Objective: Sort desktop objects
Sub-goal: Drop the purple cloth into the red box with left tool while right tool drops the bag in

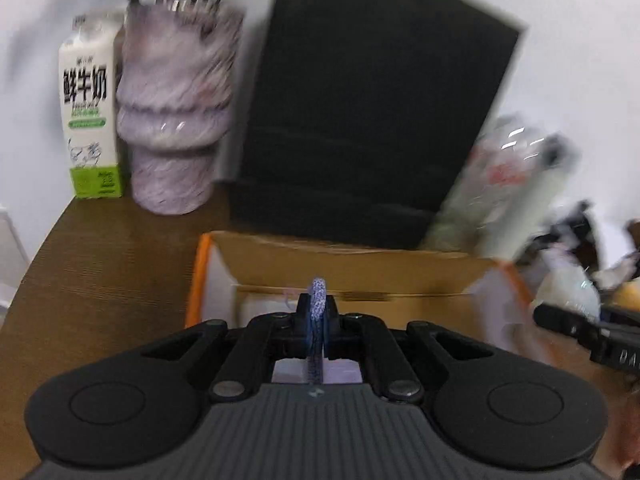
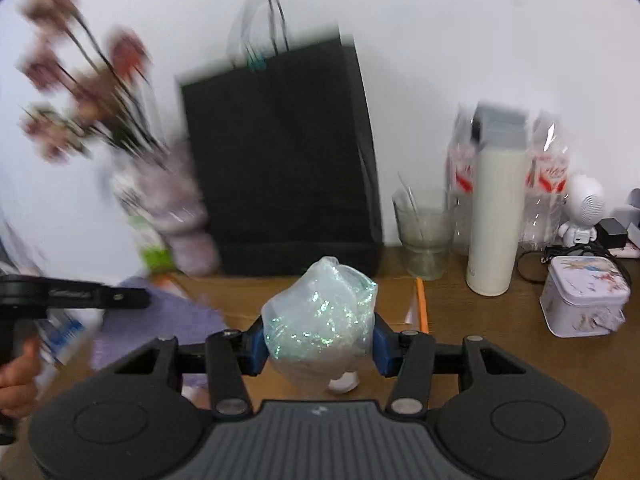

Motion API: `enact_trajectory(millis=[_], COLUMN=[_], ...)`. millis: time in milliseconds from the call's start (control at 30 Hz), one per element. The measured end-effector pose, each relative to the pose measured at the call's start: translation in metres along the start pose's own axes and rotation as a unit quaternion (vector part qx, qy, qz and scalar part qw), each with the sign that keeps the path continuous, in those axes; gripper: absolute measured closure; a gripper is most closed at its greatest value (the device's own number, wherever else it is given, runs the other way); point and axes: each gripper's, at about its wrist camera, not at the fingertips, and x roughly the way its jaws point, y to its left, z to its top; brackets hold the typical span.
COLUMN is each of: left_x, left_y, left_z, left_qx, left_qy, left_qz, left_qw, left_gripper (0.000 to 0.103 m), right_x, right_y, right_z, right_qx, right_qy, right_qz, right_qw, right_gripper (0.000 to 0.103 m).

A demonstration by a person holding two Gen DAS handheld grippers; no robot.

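Down over the wooden desk (image 2: 500, 344), both grippers point forward and tilted below level, each wrist view looking along its own fingers toward the white wall.

The left gripper (image 1: 318, 320) has its jaws pressed nearly together on a thin speckled blue-and-white cloth (image 1: 317, 312), which stands edge-on between the pads and hangs down behind them. It hovers above an open cardboard box (image 1: 352, 268) with orange-edged flaps, which sits on the desk in front of a black paper bag (image 1: 372, 120). To the left of the bag stand a marbled lilac vase (image 1: 176, 120) and, beside that, a green-and-white milk carton (image 1: 90, 120). The right gripper shows at the right edge of this view as a dark, blurred bar.

The right gripper (image 2: 320, 344) stands about half open, its blue pads (image 2: 256, 344) pressing on either side of a translucent plastic bag (image 2: 320, 320) with glittery flecks inside; the bag bulges above the fingers and hangs below them, clear of the desk. In this view the left gripper's dark finger (image 2: 96, 296) reaches in from the left, with a hand (image 2: 18, 384) wrapped round its handle at the lower left edge.

On the desk to the right stand a clear glass cup (image 2: 424, 232), a tall cream flask (image 2: 496, 220), a small white robot figure (image 2: 584, 212) and a lilac printed tin (image 2: 584, 300), well apart from both grippers.
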Motion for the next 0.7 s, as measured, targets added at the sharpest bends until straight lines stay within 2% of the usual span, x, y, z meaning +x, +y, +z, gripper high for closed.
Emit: enact_trajectory(millis=[67, 100, 133, 167, 200, 233, 267, 333, 433, 567, 633, 700], left_x=[0.017, 0.024, 0.027, 0.027, 0.024, 0.019, 0.014, 0.006, -0.016, -0.062, -0.092, -0.123], left_y=[-0.003, -0.006, -0.008, -0.01, -0.012, -0.013, -0.013, -0.013, -0.017, -0.031, -0.038, -0.043], left_z=[0.0, 0.0, 0.002, 0.004, 0.006, 0.006, 0.008, 0.011, 0.004, -0.032, -0.056, -0.083], left_qx=[0.032, 0.048, 0.063, 0.074, 0.08, 0.082, 0.081, 0.074, 0.065, 0.074, 0.075, 0.072], left_qy=[-0.001, -0.006, -0.01, -0.018, -0.029, -0.045, -0.056, -0.054, -0.064, -0.087, -0.097, -0.111], left_qz=[0.034, 0.06, 0.077, 0.086, 0.086, 0.082, 0.073, 0.056, 0.072, 0.112, 0.105, 0.082], left_qw=[0.9989, 0.997, 0.995, 0.9934, 0.9927, 0.9923, 0.9925, 0.9942, 0.9932, 0.9872, 0.9868, 0.9878], left_gripper=[0.093, 0.087, 0.062, 0.029, 0.018, 0.013, 0.013, 0.012, 0.005, 0.003, 0.002, 0.0], right_x=[0.036, 0.051, 0.063, 0.073, 0.08, 0.082, 0.081, 0.072, 0.043, -0.011, -0.04, -0.066], right_y=[-0.002, -0.003, -0.003, -0.001, 0.0, 0.002, 0.003, 0.003, 0.003, 0.007, 0.009, 0.014], right_z=[0.002, 0.003, 0.004, 0.004, 0.005, 0.005, 0.004, 0.004, 0.001, -0.021, -0.041, -0.064], right_qx=[-0.002, -0.001, -0.006, -0.017, -0.024, -0.029, -0.033, -0.029, -0.018, -0.007, 0.002, 0.001], right_qy=[0.043, 0.06, 0.073, 0.081, 0.081, 0.074, 0.066, 0.05, 0.02, -0.024, -0.034, -0.039], right_qz=[-0.012, -0.019, -0.03, -0.045, -0.059, -0.069, -0.073, -0.071, -0.059, -0.045, -0.03, -0.02], right_qw=[0.999, 0.998, 0.997, 0.996, 0.995, 0.994, 0.995, 0.996, 0.998, 0.999, 0.999, 0.999], right_gripper=[0.055, 0.055, 0.052, 0.047, 0.044, 0.036, 0.029, 0.028, 0.027, 0.023, 0.023, 0.023])
